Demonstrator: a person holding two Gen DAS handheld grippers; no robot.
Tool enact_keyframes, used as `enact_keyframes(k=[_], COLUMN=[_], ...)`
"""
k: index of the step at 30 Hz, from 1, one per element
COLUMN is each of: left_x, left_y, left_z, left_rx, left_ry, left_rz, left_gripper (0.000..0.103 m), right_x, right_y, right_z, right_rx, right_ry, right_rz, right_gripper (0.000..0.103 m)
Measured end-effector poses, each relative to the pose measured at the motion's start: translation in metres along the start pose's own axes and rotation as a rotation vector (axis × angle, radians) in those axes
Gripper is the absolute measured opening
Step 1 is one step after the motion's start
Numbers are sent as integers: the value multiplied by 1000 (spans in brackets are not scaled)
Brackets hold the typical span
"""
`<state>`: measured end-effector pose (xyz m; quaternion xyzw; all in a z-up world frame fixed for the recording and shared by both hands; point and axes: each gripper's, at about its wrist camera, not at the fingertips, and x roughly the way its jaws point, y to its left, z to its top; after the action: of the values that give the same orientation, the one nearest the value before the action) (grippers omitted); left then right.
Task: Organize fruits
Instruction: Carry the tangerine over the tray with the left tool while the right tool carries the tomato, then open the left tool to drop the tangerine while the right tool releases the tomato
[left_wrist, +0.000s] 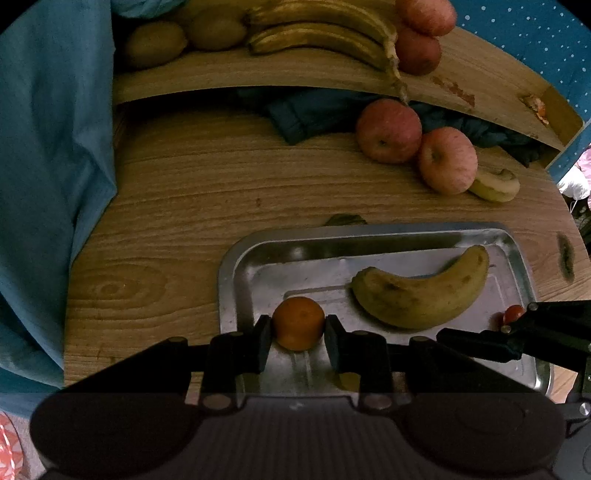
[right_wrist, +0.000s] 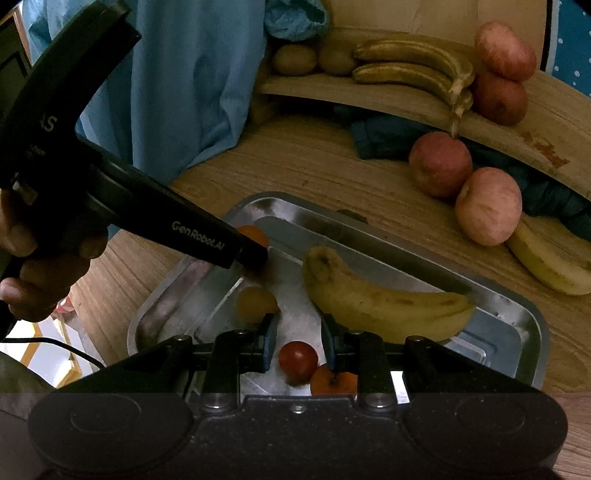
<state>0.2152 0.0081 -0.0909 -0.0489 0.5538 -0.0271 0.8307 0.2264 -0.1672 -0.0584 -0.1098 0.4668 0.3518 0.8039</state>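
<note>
Two grippers work over one metal tray on the wooden bench.

The left gripper pinches one orange between its jaws above the tray; the right gripper has its jaws spread around one cherry tomato. One banana lies in the tray, two apples and one banana piece on the bench, two apples and two bananas on the shelf.
</note>
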Motion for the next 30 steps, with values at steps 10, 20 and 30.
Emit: enact_keyframes(k=[10, 20, 30], left_x=[4, 3, -6], left_y=[1, 0, -2], left_z=[1, 1, 5], left_rx=[2, 1, -14], left_ry=[12, 4, -41], left_rz=[6, 6, 2], left_gripper=[35, 48, 82], right_x=[0, -3, -12], right_y=[-1, -3, -7], right_z=[1, 1, 2], right_rx=[6, 17, 37], right_ry=[-7, -25, -70], right_rz=[-10, -29, -57], right_gripper=[32, 42, 69])
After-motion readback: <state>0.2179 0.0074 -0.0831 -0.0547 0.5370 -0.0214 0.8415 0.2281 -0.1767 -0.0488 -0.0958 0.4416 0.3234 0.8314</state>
